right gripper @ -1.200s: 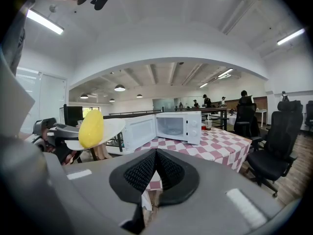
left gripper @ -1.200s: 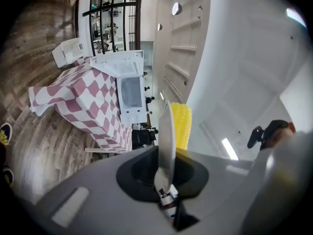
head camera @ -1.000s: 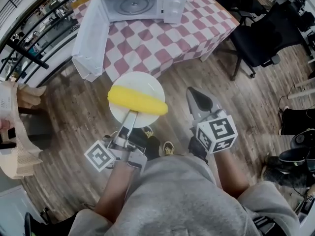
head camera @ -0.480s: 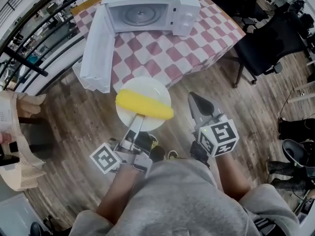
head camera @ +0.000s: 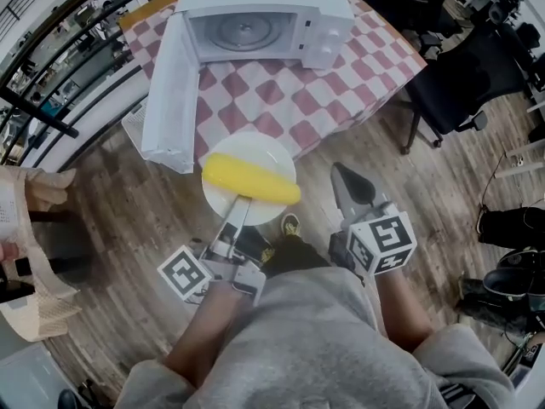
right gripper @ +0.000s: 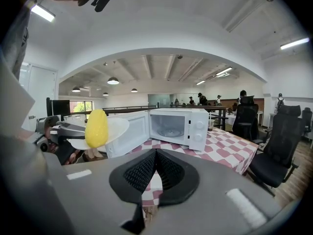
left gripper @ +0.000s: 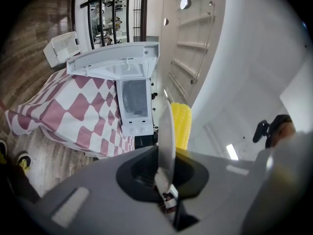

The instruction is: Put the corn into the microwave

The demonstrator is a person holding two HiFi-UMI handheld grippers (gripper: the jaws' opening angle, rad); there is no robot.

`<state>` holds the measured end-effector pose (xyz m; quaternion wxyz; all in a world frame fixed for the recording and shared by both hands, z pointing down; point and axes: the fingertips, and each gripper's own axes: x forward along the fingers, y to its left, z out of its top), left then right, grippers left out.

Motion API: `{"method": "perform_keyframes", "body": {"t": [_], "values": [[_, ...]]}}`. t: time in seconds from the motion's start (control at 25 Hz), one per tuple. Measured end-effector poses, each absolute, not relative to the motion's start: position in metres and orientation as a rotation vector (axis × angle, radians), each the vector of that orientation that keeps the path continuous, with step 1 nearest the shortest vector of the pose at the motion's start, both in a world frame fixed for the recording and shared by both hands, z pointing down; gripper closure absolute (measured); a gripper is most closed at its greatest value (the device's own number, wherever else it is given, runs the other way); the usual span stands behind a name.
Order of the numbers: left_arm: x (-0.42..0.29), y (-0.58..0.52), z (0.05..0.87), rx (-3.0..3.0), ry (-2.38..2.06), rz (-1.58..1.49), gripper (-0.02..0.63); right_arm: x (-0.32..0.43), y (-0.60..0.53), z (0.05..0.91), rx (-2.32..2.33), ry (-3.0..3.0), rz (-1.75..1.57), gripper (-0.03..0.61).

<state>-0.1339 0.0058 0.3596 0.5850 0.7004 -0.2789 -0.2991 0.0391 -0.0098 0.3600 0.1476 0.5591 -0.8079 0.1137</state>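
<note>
The corn (head camera: 250,180) lies on a white plate (head camera: 255,147), its long axis running across the person's front, the right end a little nearer. The left tongs (head camera: 237,207) are clamped on the plate's near rim and hold it level in the air at the near edge of the checked tabletop (head camera: 294,92). The corn therefore sits just beyond those tongs.

Straight ahead, the microwave (head camera: 264,15) stands with its cavity facing the person. Its door (head camera: 170,92) is swung out to the left, with its free end close to the plate's left side, so I judge that side to be the tight one. Bare checked cloth lies between plate and cavity.

The right tongs (head camera: 347,181) hang beside the plate on the right, jaws together on nothing. An office chair (head camera: 477,75) stands well off to the right.
</note>
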Motion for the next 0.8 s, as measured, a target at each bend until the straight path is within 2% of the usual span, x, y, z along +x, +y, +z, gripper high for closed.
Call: {"method": "perform_keyframes", "body": {"t": [0.4, 0.8], "values": [[-0.12, -0.041, 0.359, 1.617, -0.62, -0.714, 0.591, 0.048, -0.059, 0.359, 1.615, -2.335, 0.306, 0.581], [-0.092, -0.135, 0.367, 1.605, -0.652, -0.719, 0.591, 0.08, -0.167, 0.362, 1.605, -2.376, 0.313, 0.581]]}}
